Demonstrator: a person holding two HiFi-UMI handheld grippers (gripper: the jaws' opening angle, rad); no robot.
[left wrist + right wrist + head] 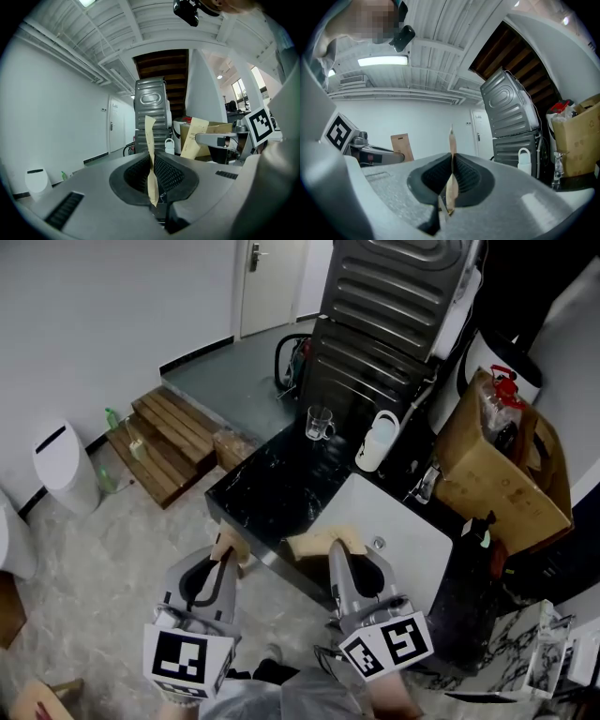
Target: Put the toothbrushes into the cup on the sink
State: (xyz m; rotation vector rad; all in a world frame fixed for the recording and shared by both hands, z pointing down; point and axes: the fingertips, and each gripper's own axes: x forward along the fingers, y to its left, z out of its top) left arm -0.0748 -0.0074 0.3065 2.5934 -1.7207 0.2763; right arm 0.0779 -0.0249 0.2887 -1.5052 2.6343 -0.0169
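The black worktop carried a white sink at its right end. At the worktop's near edge, the left gripper was clamped on a tan paper packet, and the right gripper pinched a second packet. The glass cup stood at the far edge, well apart from both.

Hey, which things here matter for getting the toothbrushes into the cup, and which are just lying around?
Job: left gripper shut on left tan packet; right gripper shut on right tan packet; glass cup; white sink.
Lying about: white jug; cardboard box; wooden steps; white bin.
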